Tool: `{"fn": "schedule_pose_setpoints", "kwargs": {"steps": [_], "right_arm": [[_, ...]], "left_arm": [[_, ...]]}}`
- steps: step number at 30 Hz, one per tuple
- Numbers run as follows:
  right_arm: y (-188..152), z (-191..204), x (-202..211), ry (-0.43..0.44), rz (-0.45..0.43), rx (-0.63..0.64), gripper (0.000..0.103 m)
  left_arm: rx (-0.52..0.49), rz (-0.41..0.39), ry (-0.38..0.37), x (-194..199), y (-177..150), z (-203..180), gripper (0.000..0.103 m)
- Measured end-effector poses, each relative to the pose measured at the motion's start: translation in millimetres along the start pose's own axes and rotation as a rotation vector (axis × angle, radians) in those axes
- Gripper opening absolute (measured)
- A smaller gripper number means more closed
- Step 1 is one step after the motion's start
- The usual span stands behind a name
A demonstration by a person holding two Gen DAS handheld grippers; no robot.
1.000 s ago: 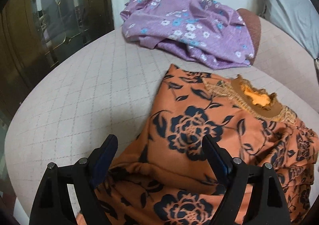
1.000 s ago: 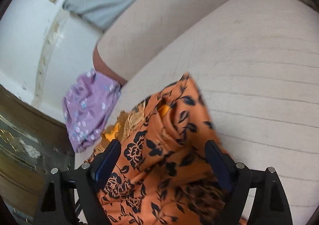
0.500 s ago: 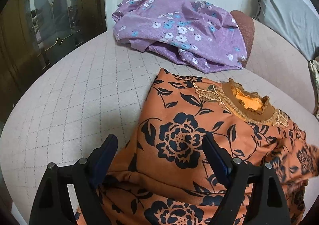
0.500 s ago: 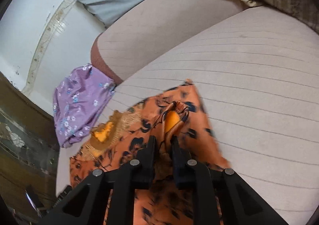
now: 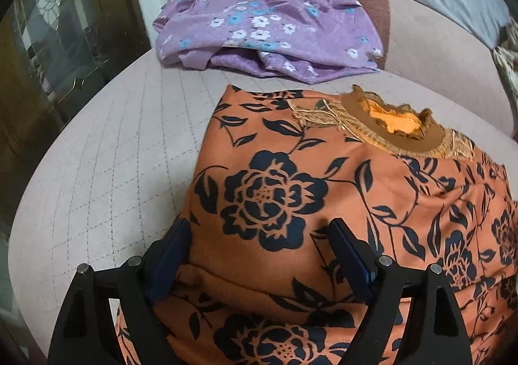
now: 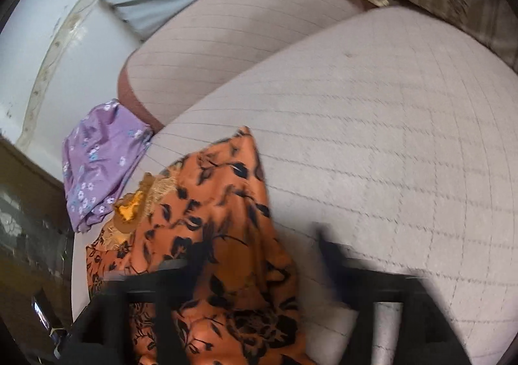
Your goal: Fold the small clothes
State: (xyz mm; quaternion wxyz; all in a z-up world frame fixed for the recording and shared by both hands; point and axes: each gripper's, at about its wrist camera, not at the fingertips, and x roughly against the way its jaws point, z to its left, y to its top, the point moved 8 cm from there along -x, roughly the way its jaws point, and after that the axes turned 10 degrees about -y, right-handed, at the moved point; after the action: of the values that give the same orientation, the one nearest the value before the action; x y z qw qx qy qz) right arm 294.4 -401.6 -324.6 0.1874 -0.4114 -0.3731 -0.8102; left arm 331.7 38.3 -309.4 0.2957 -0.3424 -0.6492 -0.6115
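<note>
The orange top lies on the sofa, just before the purple cloth. Both grippers hang over it, jaws spread, holding nothing. It looks limp and slippery; pinch the hem.

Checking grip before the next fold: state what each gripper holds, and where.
Nothing is held. Left gripper and right gripper both have open jaws over the orange floral garment.

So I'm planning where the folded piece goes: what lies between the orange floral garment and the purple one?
In the left wrist view, only a narrow strip of bare quilted cushion separates the orange garment from the purple garment.
</note>
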Motion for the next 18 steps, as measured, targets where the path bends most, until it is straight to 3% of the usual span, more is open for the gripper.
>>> {"fn": "schedule_pose_setpoints", "kwargs": {"steps": [2, 4, 6, 8, 12, 14, 18], "right_arm": [[10.8, 13.4, 1.0, -0.018, -0.068, 0.045, 0.086], [19.0, 27.7, -11.3, -0.07, -0.067, 0.109, 0.084], [21.9, 38.3, -24.4, -0.087, -0.038, 0.154, 0.068], [22.4, 46.2, -41.1, -0.122, -0.002, 0.203, 0.046], [9.1, 49.6, -70.9, -0.225, 0.091, 0.311, 0.024], [6.7, 54.9, -66.0, -0.263, 0.057, 0.376, 0.009], [17.2, 72.0, -37.1, -0.222, -0.034, 0.404, 0.007]], "left_arm": [[-0.009, -0.004, -0.001, 0.2, 0.5, -1.9, 0.087], [0.002, -0.018, -0.014, 3.1, 3.3, -1.4, 0.087], [0.012, -0.038, -0.021, 5.3, 8.0, 0.5, 0.087], [0.017, -0.053, -0.022, 6.7, 11.7, 1.9, 0.087], [0.025, -0.042, -0.032, 3.4, 13.0, 2.4, 0.087], [0.032, -0.045, -0.036, 4.3, 13.9, 3.3, 0.087], [0.044, -0.053, -0.035, 6.2, 13.8, 4.6, 0.087]]}}
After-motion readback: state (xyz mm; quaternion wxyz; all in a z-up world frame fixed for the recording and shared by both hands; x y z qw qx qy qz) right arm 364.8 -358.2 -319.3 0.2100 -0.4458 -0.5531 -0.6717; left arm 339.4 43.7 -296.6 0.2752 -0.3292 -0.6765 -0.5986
